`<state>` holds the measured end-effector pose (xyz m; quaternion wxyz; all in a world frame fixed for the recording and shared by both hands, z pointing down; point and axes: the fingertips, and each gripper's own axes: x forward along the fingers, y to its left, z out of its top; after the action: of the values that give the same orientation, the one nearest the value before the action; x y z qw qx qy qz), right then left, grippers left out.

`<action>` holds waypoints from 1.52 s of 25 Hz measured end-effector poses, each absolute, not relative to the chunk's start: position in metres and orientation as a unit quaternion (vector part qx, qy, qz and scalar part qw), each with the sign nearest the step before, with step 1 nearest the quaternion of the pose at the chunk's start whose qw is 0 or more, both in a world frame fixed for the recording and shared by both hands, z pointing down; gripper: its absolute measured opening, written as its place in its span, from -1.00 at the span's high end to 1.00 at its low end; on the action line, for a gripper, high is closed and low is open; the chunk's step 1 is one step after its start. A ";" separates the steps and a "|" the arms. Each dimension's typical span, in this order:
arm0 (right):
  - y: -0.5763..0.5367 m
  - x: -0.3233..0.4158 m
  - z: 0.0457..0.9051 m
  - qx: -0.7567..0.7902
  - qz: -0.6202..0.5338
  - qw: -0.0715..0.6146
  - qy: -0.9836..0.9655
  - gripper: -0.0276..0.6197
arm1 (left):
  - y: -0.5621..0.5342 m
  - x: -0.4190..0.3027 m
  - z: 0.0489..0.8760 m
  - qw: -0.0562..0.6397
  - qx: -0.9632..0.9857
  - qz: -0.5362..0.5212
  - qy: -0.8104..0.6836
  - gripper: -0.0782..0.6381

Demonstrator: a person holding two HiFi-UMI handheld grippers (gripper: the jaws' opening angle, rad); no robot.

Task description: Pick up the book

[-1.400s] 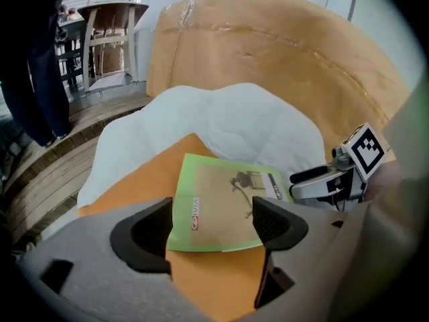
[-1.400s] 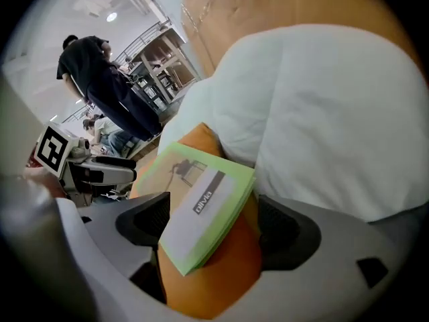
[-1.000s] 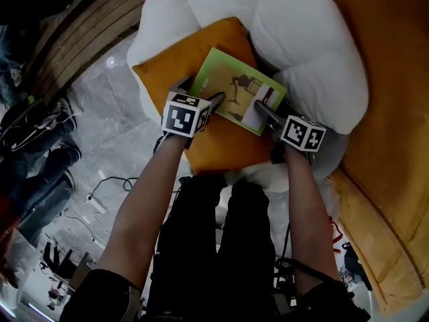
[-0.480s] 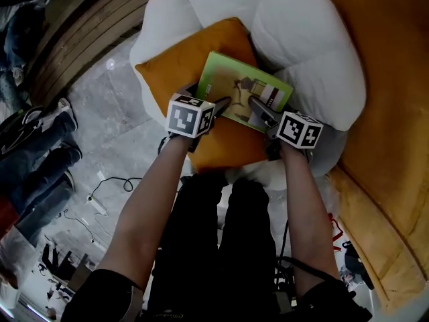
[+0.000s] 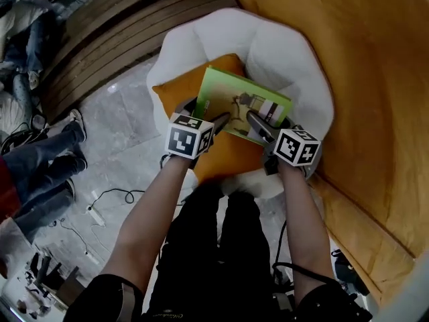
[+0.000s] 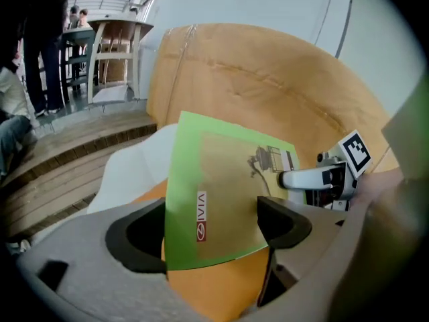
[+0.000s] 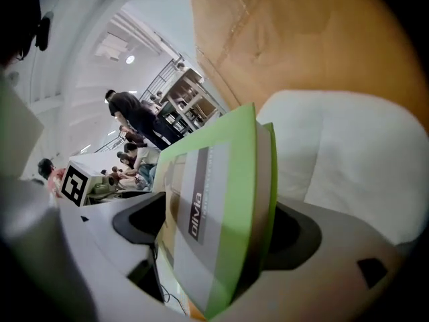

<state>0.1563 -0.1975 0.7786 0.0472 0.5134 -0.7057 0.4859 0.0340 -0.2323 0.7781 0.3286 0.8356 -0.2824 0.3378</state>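
The green-covered book (image 5: 242, 100) is gripped from both sides and tilts up over the orange cushion (image 5: 179, 89). My left gripper (image 5: 220, 119) is shut on its near left edge, and in the left gripper view the book (image 6: 221, 186) stands between the jaws of that gripper (image 6: 211, 228). My right gripper (image 5: 255, 120) is shut on the near right edge. In the right gripper view the book (image 7: 218, 200) is seen edge-on, filling the gap of that gripper (image 7: 218, 237). The right gripper (image 6: 320, 178) also shows in the left gripper view.
The cushion lies on a white padded seat (image 5: 285, 52) set against a curved orange wall (image 5: 369, 86). Wooden steps (image 5: 114, 25) and a grey stone floor lie to the left, with cables (image 5: 100, 200) and a person's legs (image 5: 40, 159).
The book has come up off the cushion with both grippers clamped on it. The grippers have drawn a little closer together, and the head view has pulled back.
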 end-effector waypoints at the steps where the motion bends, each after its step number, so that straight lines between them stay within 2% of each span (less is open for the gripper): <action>1: -0.201 0.156 0.757 0.513 0.474 0.043 -0.714 -0.43 | -0.235 0.033 0.756 0.318 0.840 0.330 -0.289 -0.36; 9: -0.206 0.150 0.562 0.501 0.375 0.006 -0.780 -0.43 | -0.230 0.027 0.570 0.246 0.872 0.250 -0.341 -0.36; 19: -0.135 0.120 0.298 0.472 0.177 -0.090 -0.859 -0.43 | -0.154 -0.006 0.303 0.063 0.900 0.103 -0.419 -0.36; 23: -0.108 0.107 0.220 0.460 0.106 -0.110 -0.875 -0.43 | -0.125 -0.020 0.224 0.000 0.899 0.057 -0.434 -0.36; 29: -0.068 0.091 0.136 0.444 0.025 -0.140 -0.885 -0.43 | -0.079 -0.038 0.135 -0.071 0.895 -0.008 -0.441 -0.36; 38: -0.021 0.058 0.073 0.429 -0.067 -0.150 -0.888 -0.43 | -0.032 -0.068 0.085 -0.141 0.880 -0.043 -0.451 -0.36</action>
<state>0.0577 -0.0215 0.0728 -0.1504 0.4291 -0.8881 -0.0671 -0.0685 -0.0324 0.0854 -0.1407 0.8802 -0.4512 -0.0426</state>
